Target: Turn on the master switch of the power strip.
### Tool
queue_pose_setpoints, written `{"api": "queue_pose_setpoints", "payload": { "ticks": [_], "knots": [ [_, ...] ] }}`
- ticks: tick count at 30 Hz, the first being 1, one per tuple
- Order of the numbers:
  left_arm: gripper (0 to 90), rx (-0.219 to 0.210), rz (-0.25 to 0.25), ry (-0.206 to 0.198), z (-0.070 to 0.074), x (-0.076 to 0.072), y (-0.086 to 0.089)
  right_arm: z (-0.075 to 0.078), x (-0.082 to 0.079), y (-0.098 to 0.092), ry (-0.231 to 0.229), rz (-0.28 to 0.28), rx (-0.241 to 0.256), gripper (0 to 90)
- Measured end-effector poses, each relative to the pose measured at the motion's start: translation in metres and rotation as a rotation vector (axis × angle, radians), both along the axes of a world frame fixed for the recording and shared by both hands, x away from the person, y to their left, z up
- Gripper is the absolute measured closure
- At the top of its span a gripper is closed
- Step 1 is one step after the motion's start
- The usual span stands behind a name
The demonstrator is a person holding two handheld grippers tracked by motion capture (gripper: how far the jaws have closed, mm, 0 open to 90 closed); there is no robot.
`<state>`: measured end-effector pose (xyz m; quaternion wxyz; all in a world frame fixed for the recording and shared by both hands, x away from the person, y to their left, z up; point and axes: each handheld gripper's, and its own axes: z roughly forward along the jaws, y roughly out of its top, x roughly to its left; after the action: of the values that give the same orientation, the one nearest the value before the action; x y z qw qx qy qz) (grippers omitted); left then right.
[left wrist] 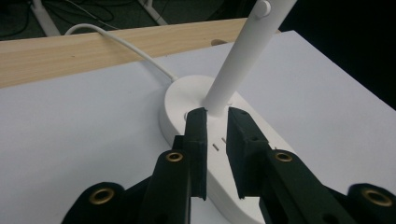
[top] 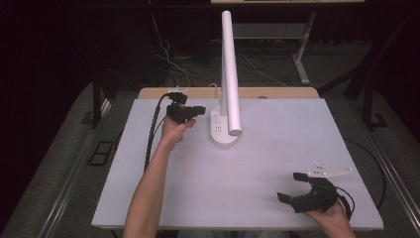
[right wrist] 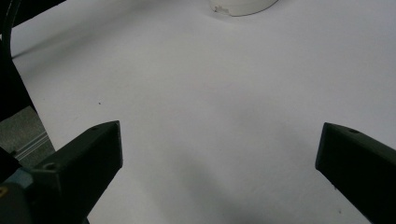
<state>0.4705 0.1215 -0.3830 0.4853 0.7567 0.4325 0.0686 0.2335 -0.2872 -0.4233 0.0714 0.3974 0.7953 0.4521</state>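
Note:
A white desk lamp stands at the back middle of the white table [top: 257, 163], its oval base [top: 224, 133] carrying a tall tilted pole [top: 229, 74]. My left gripper [top: 202, 110] is held just left of the base. In the left gripper view its tips [left wrist: 215, 114] hover over the base [left wrist: 187, 98] at the foot of the pole [left wrist: 243, 56], jaws drawn almost together with nothing between them. My right gripper [top: 288, 186] rests low near the front right corner, jaws spread wide and empty [right wrist: 219, 140]. An edge of the lamp base [right wrist: 240, 5] shows far ahead of it.
The lamp's white cable [left wrist: 121, 42] runs back over a wooden strip [left wrist: 70, 56] along the table's far edge. Black cables trail from the left gripper down the table's left side [top: 151, 134]. Dark floor with table legs and wires lies beyond.

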Motion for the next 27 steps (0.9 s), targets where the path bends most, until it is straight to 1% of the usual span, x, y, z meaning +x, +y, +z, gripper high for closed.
{"api": "queue_pose_setpoints", "payload": {
  "ticks": [2,4,7,12,15,18,19,20,21,22,23,26,27],
  "knots": [
    [76.3,0.004,0.000,-0.006,0.002,-0.004,0.003,0.000,0.000,0.000,0.000,0.001,0.000,0.1],
    [76.2,-0.009,0.004,-0.016,0.003,-0.008,0.005,0.000,0.000,0.001,0.002,0.001,0.001,0.1],
    [77.2,-0.003,0.004,-0.026,0.005,-0.014,0.008,0.000,0.000,0.001,0.002,0.002,0.001,0.1],
    [77.5,-0.019,-0.001,-0.041,0.008,-0.025,0.014,0.000,-0.001,0.001,0.003,-0.001,0.002,0.1],
    [75.5,-0.015,-0.008,-0.051,0.010,-0.035,0.017,0.000,-0.001,0.001,0.003,0.000,0.003,0.1],
    [71.9,-0.024,-0.019,-0.059,0.011,-0.045,0.021,0.001,-0.001,0.001,0.002,0.000,0.003,0.1],
    [69.0,-0.024,-0.025,-0.068,0.012,-0.048,0.023,0.000,-0.001,0.001,0.001,0.000,0.004,0.1],
    [63.9,-0.031,-0.025,-0.063,0.012,-0.052,0.025,0.001,-0.001,0.001,0.001,-0.001,0.004,0.1],
    [58.4,-0.028,-0.035,-0.067,0.012,-0.055,0.027,0.001,-0.001,0.001,-0.001,-0.001,0.004,0.1],
    [52.7,-0.030,-0.031,-0.061,0.013,-0.059,0.028,0.001,-0.001,0.001,0.000,-0.003,0.005,0.1],
    [47.7,-0.025,-0.034,-0.069,0.014,-0.062,0.030,0.001,-0.001,0.001,-0.001,-0.003,0.005,0.1],
    [37.4,-0.036,-0.025,-0.067,0.015,-0.073,0.036,0.001,-0.001,0.001,-0.003,-0.002,0.005,0.1],
    [34.9,-0.039,-0.035,-0.073,0.015,-0.076,0.039,0.001,-0.001,0.001,-0.003,-0.003,0.005,0.2]
  ]
}}
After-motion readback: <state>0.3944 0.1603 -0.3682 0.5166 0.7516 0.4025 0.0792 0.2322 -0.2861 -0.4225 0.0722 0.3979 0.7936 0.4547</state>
